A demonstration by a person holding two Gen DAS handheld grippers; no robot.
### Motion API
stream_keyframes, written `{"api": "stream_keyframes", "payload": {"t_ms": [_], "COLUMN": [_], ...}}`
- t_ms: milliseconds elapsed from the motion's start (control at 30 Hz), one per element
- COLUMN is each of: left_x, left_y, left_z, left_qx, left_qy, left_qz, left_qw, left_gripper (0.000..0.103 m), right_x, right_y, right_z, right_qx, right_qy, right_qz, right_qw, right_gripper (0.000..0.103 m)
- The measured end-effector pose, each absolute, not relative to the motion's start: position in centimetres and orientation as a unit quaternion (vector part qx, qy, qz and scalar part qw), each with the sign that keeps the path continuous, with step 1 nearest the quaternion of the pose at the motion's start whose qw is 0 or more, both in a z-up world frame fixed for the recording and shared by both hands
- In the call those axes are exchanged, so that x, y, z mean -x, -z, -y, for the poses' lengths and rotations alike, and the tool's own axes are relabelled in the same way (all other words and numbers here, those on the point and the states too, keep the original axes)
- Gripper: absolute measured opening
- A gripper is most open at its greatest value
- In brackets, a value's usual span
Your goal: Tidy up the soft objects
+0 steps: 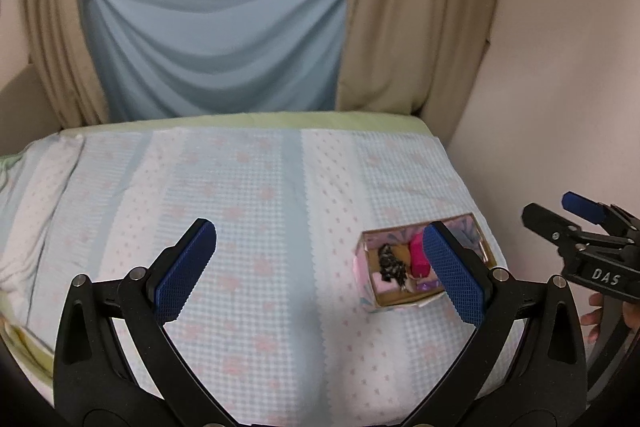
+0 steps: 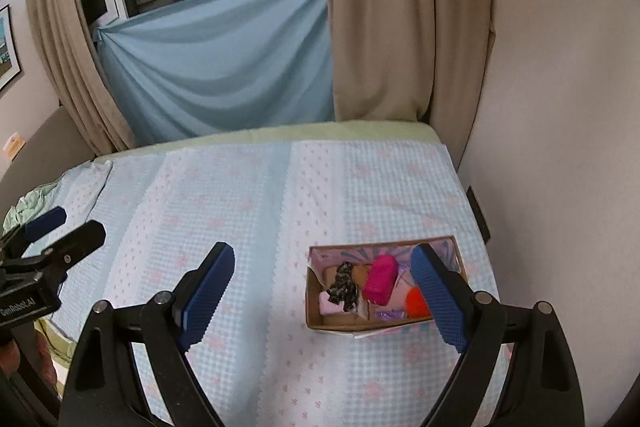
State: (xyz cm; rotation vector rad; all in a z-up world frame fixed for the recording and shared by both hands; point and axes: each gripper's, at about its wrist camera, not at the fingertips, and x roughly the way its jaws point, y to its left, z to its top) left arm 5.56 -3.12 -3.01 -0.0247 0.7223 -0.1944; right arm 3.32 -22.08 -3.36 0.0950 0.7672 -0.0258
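Observation:
A small open cardboard box [image 2: 314, 311] sits on the bed at the right, also in the left wrist view [image 1: 366, 291]. Inside lie a pink roll [image 2: 380, 279] [image 1: 418, 255], a black-and-white patterned cloth [image 2: 344, 285] [image 1: 392, 265], an orange soft item [image 2: 416, 301], and pale pink and purple pieces. My right gripper [image 2: 322, 287] is open and empty above the bed, its right finger over the box's right side. My left gripper [image 1: 320, 267] is open and empty to the left of the box. Each gripper shows in the other's view: the right [image 1: 560, 219], the left [image 2: 68, 227].
The bed is covered by a light blue checked blanket [image 2: 240, 207] with pink flowers. A pale wall [image 2: 560, 107] runs close along the right. Beige curtains [image 2: 380, 27] and a hung blue sheet [image 2: 220, 67] stand behind. Crumpled green fabric [image 2: 28, 203] lies at the far left.

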Motion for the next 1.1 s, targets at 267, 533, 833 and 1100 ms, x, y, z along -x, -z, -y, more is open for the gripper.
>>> {"api": "stream_keyframes", "payload": {"t_ms": [267, 533, 833, 1100], "left_x": [-2.9, -2.2, -2.0, -2.0], "left_y": [2.7, 2.1, 2.1, 2.1], "left_z": [1.7, 2.1, 2.9, 3.1], "left_qx": [0.022, 0.016, 0.01, 0.009], "left_qy": [0.078, 0.073, 0.07, 0.071], "left_qz": [-0.323, -0.304, -0.297, -0.299], "left_qw": [0.943, 0.95, 0.952, 0.952], "left_gripper": [0.103, 0.103, 0.103, 0.103], "right_x": [-1.8, -1.5, -1.1, -1.2], "right_y": [2.3, 2.0, 1.9, 1.7], "right_z": [20.9, 20.6, 21.0, 21.2], "right_qx": [-0.025, -0.019, -0.025, -0.027], "right_qy": [0.023, 0.026, 0.028, 0.026], "right_qz": [-0.348, -0.338, -0.33, -0.328], "right_qw": [0.937, 0.941, 0.943, 0.944], "right_gripper": [0.088, 0.088, 0.088, 0.088]}}
